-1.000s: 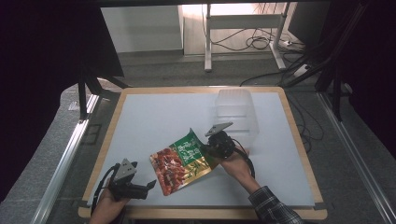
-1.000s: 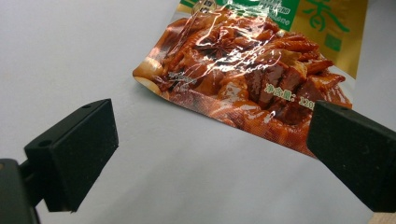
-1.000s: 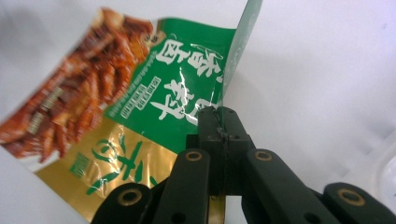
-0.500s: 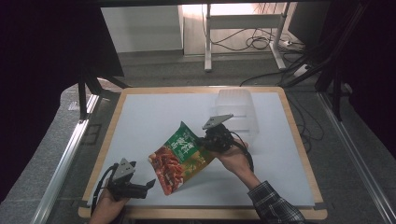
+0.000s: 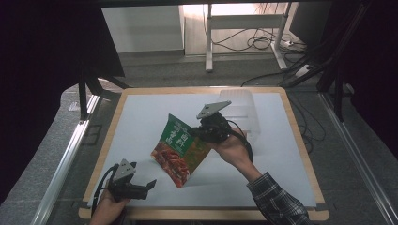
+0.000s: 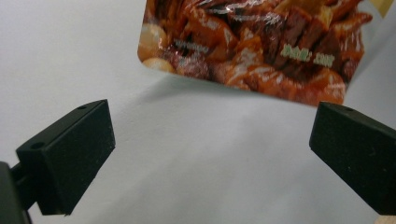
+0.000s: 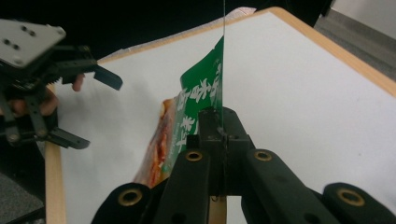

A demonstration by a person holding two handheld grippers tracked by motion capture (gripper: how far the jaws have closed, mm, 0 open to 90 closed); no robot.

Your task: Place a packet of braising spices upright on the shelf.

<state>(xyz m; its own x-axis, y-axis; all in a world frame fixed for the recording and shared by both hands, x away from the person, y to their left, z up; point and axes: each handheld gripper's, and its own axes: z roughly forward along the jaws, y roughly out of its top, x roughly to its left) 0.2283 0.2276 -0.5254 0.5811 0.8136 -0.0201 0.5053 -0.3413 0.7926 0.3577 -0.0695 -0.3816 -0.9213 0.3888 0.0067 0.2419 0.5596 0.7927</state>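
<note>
Lifted off the table (image 5: 281,168), the packet (image 5: 180,150) is clamped edge-on by the right gripper (image 5: 199,132); the left gripper (image 5: 149,187) is held open, so transfer to the bin (image 5: 244,110) seems next.

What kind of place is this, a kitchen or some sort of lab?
Likely a lab or recording workspace: a white table with a wooden rim, cables loose on the floor behind it, and metal frame rails alongside.

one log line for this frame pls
right gripper: shut on snack pouch, lifted off table | left gripper: open, idle | clear bin: behind
</note>
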